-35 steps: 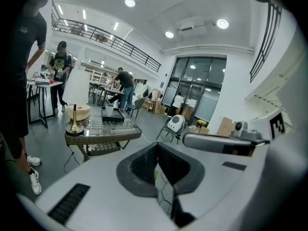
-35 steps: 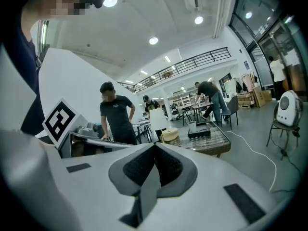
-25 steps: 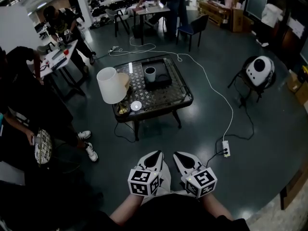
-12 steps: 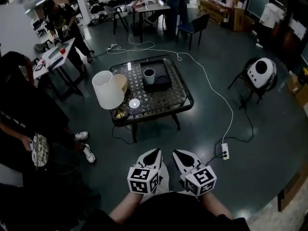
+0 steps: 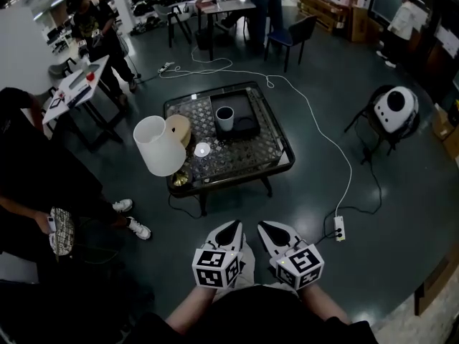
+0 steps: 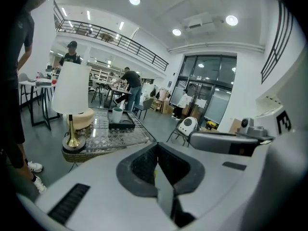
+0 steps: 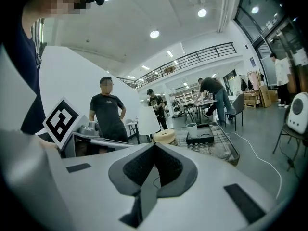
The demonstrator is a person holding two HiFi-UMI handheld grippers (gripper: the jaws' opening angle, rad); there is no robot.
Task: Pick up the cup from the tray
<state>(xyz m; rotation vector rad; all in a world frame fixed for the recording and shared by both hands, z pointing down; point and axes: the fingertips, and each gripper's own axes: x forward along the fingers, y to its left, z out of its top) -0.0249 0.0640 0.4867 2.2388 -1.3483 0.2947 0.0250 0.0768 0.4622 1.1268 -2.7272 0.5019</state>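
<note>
A white cup stands upright on a black tray, on the far half of a low glass-topped table. Both grippers are held side by side low in the head view, well short of the table and pointing toward it. My left gripper is shut with nothing in it, and my right gripper is shut and empty too. The left gripper view shows the cup and tray far beyond the closed jaws. The right gripper view shows the cup on the tray, also far off.
A lamp with a white shade, a tan round object and a small white disc share the table. A white cable and power strip lie on the floor to the right. People stand at the left; a white device sits right.
The table with the cup has come a little nearer and looks larger in the head view. Both grippers stay shut, side by side, in the same spot of the picture.
</note>
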